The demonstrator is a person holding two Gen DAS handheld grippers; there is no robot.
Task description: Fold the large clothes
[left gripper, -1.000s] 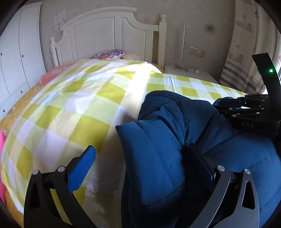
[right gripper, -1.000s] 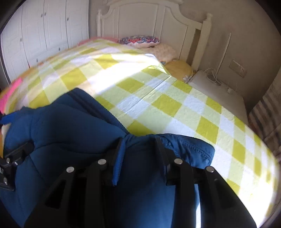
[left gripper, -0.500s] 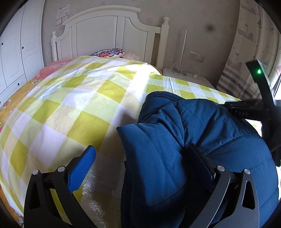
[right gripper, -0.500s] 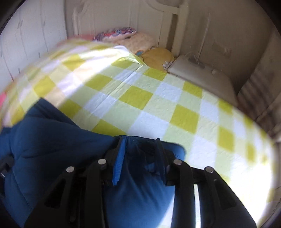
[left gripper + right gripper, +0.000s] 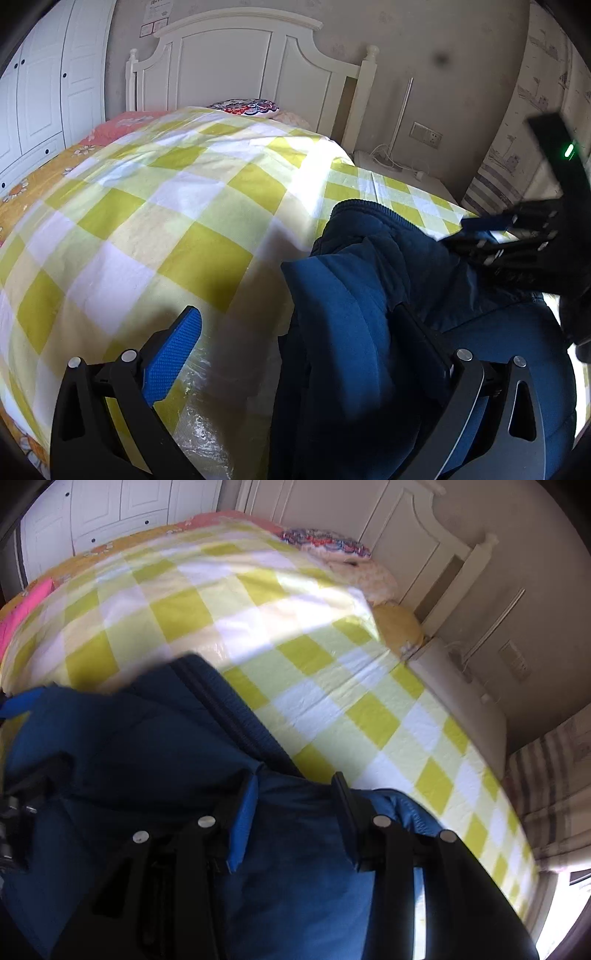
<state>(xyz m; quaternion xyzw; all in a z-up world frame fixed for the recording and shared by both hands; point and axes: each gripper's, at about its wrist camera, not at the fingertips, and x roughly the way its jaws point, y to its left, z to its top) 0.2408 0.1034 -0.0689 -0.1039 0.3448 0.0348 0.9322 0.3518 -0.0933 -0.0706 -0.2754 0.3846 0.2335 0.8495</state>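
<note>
A dark blue padded jacket [image 5: 369, 295] lies bunched on the yellow-and-white checked bed cover [image 5: 166, 221]. My left gripper [image 5: 295, 325] is wide open; its right finger is pressed into the jacket's edge and its blue-padded left finger [image 5: 173, 350] hangs over the cover. My right gripper [image 5: 295, 794] is shut on a fold of the jacket [image 5: 288, 849] and holds it up above the cover [image 5: 332, 683]. The right gripper also shows in the left wrist view [image 5: 491, 236], at the jacket's far side.
A white headboard [image 5: 240, 74] and pillows [image 5: 325, 546] stand at the far end. A white nightstand [image 5: 399, 173] with cables sits beside the bed. White wardrobe doors [image 5: 44, 85] line the left wall. A curtain [image 5: 546, 794] hangs at the right.
The right gripper has swung leftward and lifted with its fold of the jacket, so the jacket bunches higher. The left gripper stays open at the jacket's edge and has tilted up slightly.
</note>
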